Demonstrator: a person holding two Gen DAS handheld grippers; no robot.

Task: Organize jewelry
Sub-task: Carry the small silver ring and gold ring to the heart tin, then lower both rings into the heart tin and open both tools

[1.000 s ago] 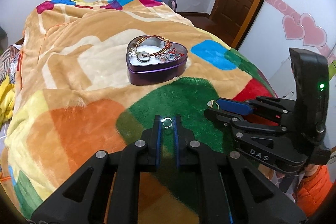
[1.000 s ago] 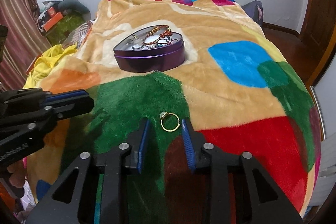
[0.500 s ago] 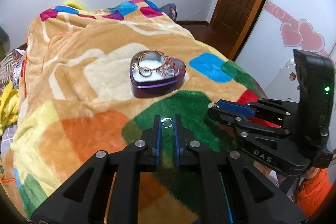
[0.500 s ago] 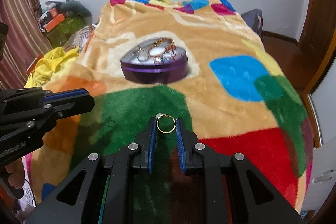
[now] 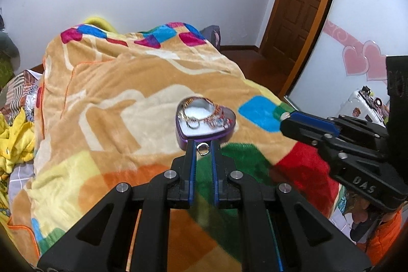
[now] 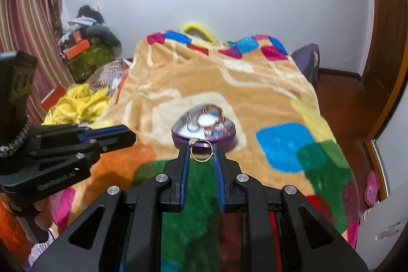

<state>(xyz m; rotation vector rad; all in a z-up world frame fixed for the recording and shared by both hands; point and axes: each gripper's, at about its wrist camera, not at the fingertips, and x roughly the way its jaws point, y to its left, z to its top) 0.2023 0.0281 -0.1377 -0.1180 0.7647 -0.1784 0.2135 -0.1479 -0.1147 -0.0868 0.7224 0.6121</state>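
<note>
— What are your jaws doing?
— Your left gripper pinches a small silver ring; your right gripper clamps a thin gold ring.
— And the box?
— The glossy purple heart-shaped tin sits on the plush patchwork blanket, just beyond both.

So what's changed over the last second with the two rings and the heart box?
The right tool closed on the gold ring, which lay loose on the blanket a second ago, and lifted it. Both tools rose and tipped up, so the heart box now looks farther off. The left tool kept its grip on the silver ring. The box stayed put, still holding the bracelets.
</note>
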